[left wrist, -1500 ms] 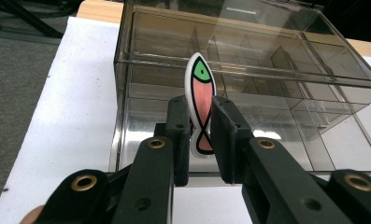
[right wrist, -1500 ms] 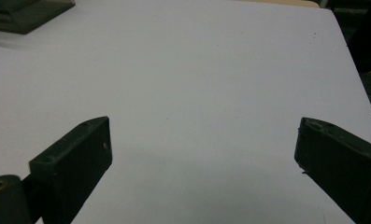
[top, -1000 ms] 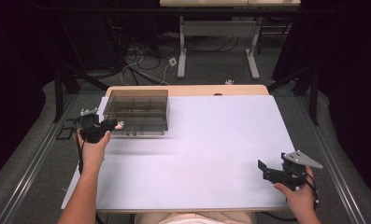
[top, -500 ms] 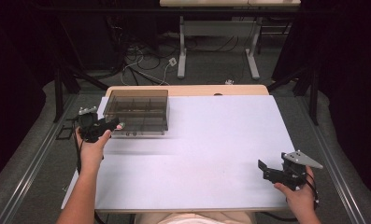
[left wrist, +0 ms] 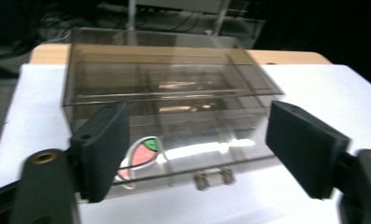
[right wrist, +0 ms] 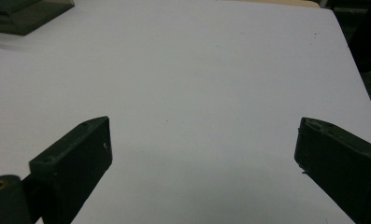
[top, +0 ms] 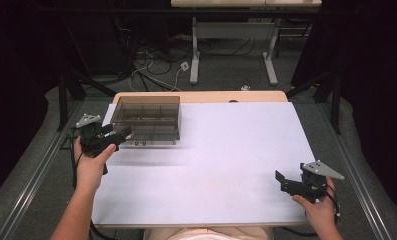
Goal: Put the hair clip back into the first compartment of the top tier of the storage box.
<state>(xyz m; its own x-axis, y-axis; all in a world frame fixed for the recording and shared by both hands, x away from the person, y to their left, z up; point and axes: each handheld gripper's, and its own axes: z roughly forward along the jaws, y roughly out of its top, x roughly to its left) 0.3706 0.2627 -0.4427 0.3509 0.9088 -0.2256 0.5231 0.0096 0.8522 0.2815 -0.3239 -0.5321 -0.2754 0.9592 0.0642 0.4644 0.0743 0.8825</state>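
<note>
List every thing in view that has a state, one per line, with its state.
Clear compartment box: lid shut, front latch down, resting flat on the white table.
Left hand-held gripper: open, jaws spread before the box's front, not touching it.
Right hand-held gripper: open, holding nothing, over bare tabletop.

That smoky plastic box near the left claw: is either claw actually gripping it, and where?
Nothing is held. The left gripper stands open in front of the compartment box, near its latch; the right gripper is open over the bare table.
</note>
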